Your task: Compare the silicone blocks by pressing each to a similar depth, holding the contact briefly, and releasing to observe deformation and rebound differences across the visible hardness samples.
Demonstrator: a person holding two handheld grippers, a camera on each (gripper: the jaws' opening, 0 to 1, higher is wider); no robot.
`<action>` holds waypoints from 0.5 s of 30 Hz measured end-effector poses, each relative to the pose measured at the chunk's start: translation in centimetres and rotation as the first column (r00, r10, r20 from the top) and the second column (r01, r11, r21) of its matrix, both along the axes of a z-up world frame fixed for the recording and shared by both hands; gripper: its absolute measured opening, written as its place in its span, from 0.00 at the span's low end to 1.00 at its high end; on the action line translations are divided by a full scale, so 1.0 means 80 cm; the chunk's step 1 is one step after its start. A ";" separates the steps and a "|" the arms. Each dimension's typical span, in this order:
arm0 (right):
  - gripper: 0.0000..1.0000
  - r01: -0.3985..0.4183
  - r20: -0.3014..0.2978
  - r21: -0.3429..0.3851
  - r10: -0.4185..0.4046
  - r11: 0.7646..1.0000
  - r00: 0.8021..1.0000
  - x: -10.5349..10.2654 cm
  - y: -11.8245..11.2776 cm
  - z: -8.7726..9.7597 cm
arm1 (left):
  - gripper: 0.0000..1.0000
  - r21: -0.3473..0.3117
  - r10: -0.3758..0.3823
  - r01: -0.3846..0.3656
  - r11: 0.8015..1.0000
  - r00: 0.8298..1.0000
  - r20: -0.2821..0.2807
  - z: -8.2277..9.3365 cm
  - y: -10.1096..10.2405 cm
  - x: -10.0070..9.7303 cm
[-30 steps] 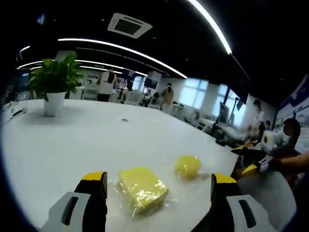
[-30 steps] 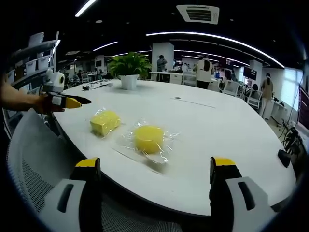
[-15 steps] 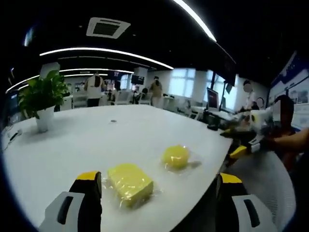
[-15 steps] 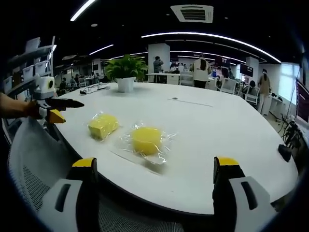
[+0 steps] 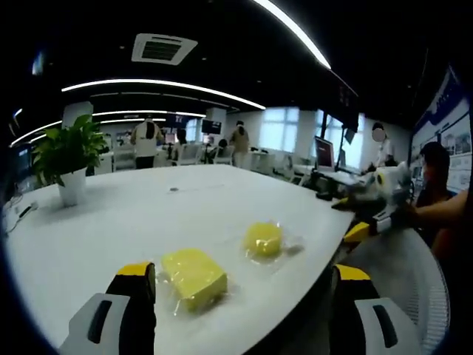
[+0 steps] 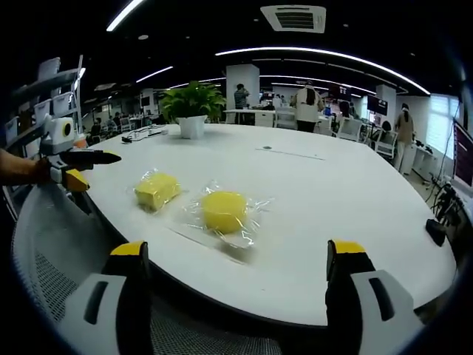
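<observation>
Two yellow silicone samples in clear wrap lie on the white table. The rectangular block sits just ahead of my left gripper, closer to its left jaw. The round block lies beside it, in front of my right gripper. Both grippers are open with nothing between the jaws, held short of the table edge. The left gripper appears at the left of the right gripper view; the right gripper appears at the right of the left gripper view.
A potted plant stands farther back on the table. A mesh chair back sits by the near edge. Several people stand around desks in the background. A dark object lies at the table's right edge.
The left gripper view has swung and pulled back slightly, so the blocks sit a little farther ahead. The right gripper view barely shifts. Blocks stay where they were.
</observation>
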State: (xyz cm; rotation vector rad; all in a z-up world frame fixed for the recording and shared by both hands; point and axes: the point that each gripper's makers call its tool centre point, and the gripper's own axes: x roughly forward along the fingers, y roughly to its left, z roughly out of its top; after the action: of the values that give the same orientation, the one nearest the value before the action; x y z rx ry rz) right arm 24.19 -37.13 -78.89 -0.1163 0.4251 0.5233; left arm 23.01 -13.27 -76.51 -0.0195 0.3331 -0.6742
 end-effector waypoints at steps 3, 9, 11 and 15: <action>0.94 0.001 0.001 0.000 -0.001 1.000 1.000 0.001 0.000 0.000 | 1.00 -0.006 0.001 -0.001 1.000 1.000 -0.003 -0.001 -0.001 0.000; 0.95 0.005 -0.009 -0.005 -0.005 1.000 1.000 0.001 -0.001 -0.002 | 1.00 -0.025 -0.001 0.000 1.000 1.000 -0.021 -0.004 -0.001 0.001; 0.95 0.006 -0.012 -0.005 -0.006 1.000 1.000 0.001 -0.002 -0.002 | 1.00 -0.034 -0.010 0.009 0.999 0.999 -0.035 -0.006 -0.003 -0.001; 0.93 0.008 -0.008 -0.001 -0.008 1.000 1.000 0.002 -0.001 -0.001 | 1.00 -0.040 -0.018 0.016 0.999 0.999 -0.041 -0.007 -0.004 -0.001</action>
State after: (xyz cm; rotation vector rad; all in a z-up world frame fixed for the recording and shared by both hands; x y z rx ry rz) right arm 24.32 -37.22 -78.98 -0.1138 0.4337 0.5161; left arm 22.96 -13.59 -77.05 -0.0689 0.3593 -0.6977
